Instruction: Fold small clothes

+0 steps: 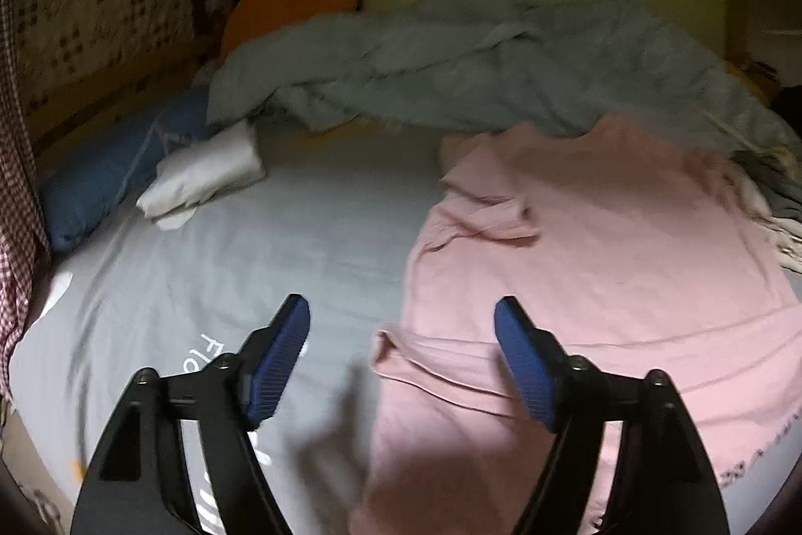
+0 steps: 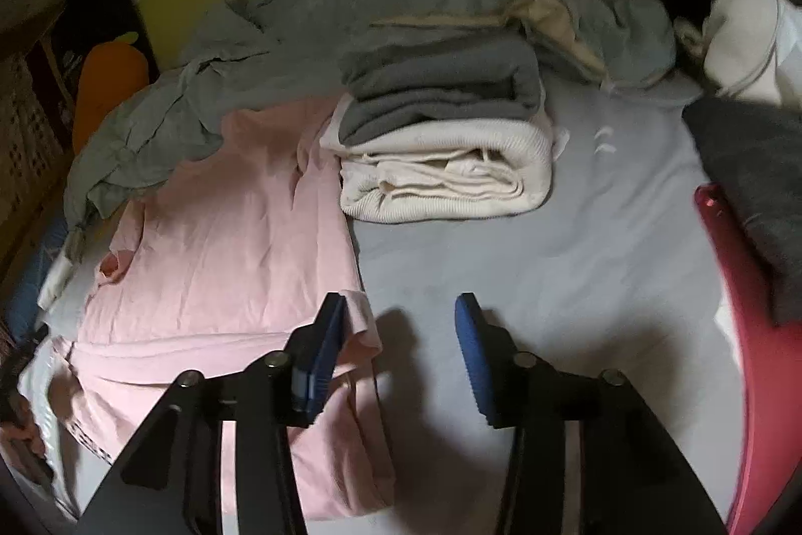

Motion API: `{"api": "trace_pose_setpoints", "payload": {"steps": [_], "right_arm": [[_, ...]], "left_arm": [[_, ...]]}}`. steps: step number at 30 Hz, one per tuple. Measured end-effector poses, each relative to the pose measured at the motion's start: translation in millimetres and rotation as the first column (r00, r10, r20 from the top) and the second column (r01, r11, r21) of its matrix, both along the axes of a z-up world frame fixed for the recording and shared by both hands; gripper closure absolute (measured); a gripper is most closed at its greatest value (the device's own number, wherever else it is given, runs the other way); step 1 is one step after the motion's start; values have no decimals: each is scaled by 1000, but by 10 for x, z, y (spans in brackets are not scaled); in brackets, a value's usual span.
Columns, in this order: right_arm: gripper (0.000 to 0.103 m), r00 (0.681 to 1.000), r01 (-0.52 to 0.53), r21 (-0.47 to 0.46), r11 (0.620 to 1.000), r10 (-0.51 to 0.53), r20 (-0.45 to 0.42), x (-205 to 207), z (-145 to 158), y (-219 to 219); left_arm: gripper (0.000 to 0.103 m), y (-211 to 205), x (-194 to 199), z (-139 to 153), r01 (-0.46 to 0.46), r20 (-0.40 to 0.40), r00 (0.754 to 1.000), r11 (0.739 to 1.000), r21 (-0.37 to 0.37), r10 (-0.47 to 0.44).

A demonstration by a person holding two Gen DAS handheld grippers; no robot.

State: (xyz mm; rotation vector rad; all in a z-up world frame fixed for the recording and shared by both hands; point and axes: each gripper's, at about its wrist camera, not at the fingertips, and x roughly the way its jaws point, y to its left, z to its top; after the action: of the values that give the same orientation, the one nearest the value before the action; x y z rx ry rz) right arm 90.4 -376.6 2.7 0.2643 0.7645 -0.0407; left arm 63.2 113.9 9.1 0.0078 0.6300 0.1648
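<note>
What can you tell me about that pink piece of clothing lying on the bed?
The pink garment looks like soft, thin cotton, spread fairly flat on the grey bedsheet with its near part folded over itself in layers. A short sleeve lies creased on top. Its far edge is overlapped by a rumpled grey-green blanket, and a stack of folded clothes sits against one side. The right tongs stand open, one finger at its folded corner; the left tongs are open over its edge.
</note>
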Motion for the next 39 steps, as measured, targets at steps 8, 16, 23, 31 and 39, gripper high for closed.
{"api": "trace_pose_setpoints", "payload": {"steps": [8,16,23,31,39], "right_arm": [[38,998,-17,-63,998,21,58,-115,167,124],[53,929,-369,-10,929,370,2,-181,53,692],[58,960,-281,-169,945,278,-41,-391,-39,808],[58,991,-131,-40,991,129,-44,-677,-43,170],[68,971,-224,60,973,228,-71,-560,-170,219]], "left_arm": [[24,-410,-115,24,205,-43,978,979,-10,-205],[25,-726,-59,-211,347,-216,899,920,-182,-381],[27,-467,-289,-85,192,-122,973,980,-44,-196],[33,312,-372,-233,83,-175,976,962,-259,-131],[78,302,-453,-393,123,-210,960,952,-282,-186]]}}
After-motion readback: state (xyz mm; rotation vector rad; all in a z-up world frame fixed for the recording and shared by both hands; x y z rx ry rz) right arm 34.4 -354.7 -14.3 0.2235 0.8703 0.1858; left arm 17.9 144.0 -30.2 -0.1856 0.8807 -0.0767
